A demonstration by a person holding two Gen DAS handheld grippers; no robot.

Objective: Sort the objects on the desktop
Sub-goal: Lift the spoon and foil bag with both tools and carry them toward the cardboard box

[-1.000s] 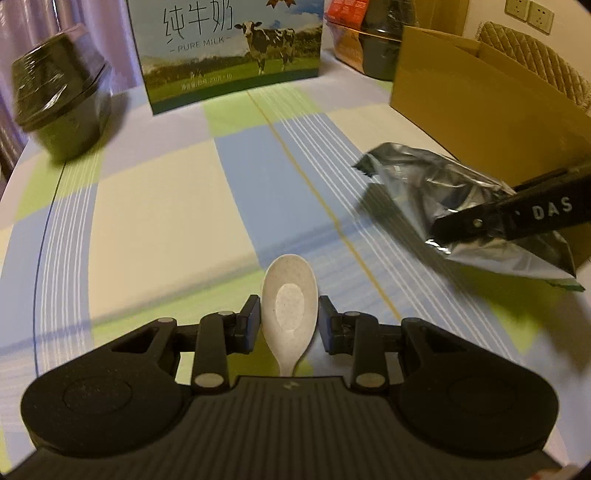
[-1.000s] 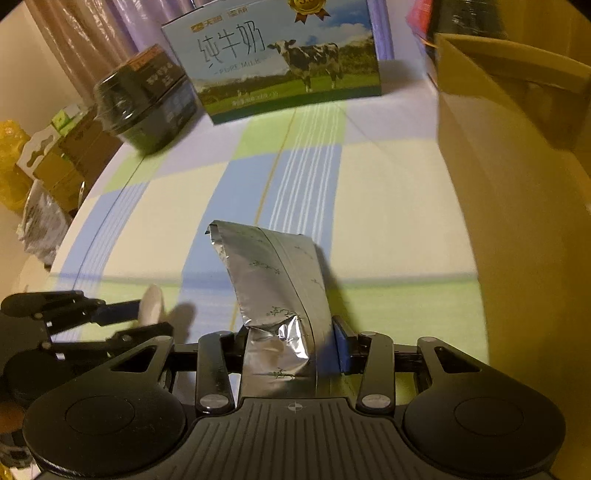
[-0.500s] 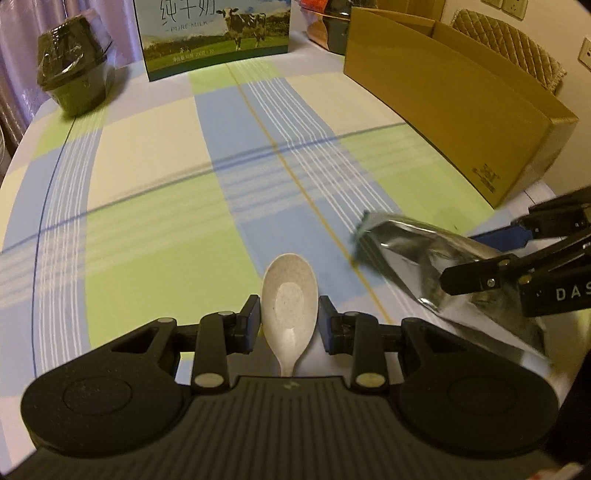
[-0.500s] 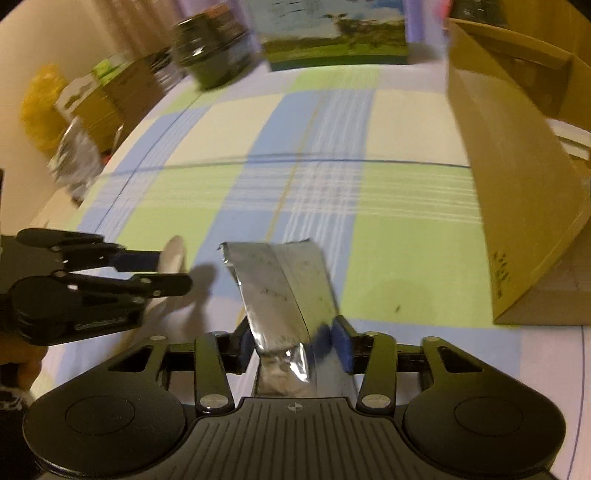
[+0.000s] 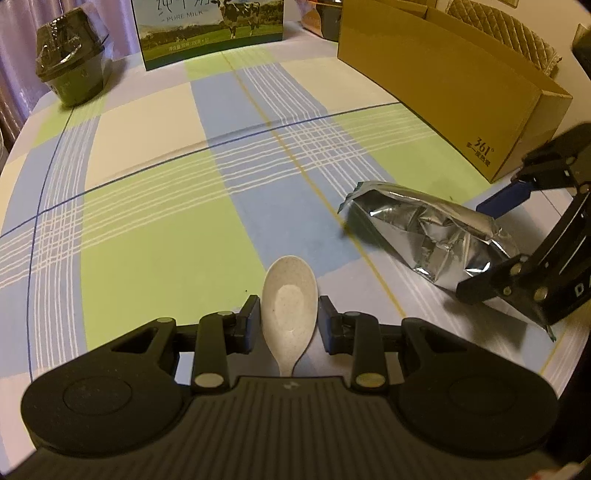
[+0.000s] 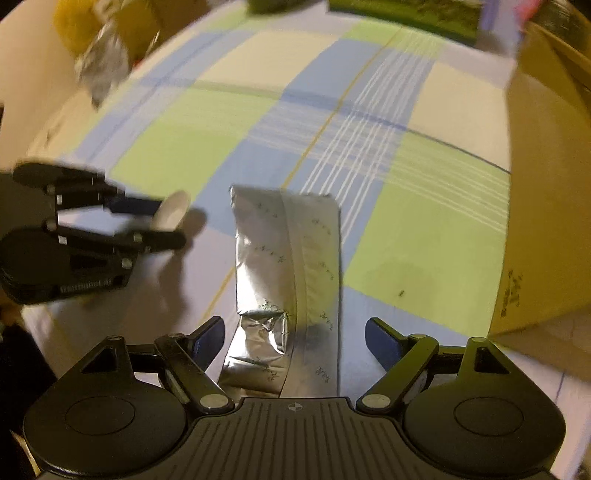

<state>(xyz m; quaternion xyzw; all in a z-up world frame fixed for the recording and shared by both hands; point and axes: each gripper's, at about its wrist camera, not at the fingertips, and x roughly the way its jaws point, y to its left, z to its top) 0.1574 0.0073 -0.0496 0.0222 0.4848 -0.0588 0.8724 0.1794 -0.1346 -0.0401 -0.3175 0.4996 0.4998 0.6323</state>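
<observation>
Plaid counter [image 5: 155, 229] under you: your left gripper [image 5: 289, 320] clamps the spoon [image 5: 290, 306], bowl pointing far. Your right gripper [image 6: 294, 338], spread wide, straddles the foil pouch [image 6: 291, 258], lengthwise near-to-far; cardboard box [image 5: 443, 81] far right.

A crinkled silver foil pouch [image 5: 428, 236] lies flat on the desk [image 5: 159, 236] covered by a green, blue and cream checked cloth, between the spread fingers of the right claw [image 6: 295, 338]. To its left, apart from it, the left claw [image 5: 289, 319] holds a pale speckled plastic spoon [image 5: 290, 306] with its bowl pointing forward over the desk. A long open brown cardboard box [image 5: 454, 81] stands along the right side, behind and to the right of the pouch. At the far edge stands a printed pure-milk carton [image 5: 210, 33], and left of it a dark film-wrapped bowl [image 5: 72, 70].
</observation>
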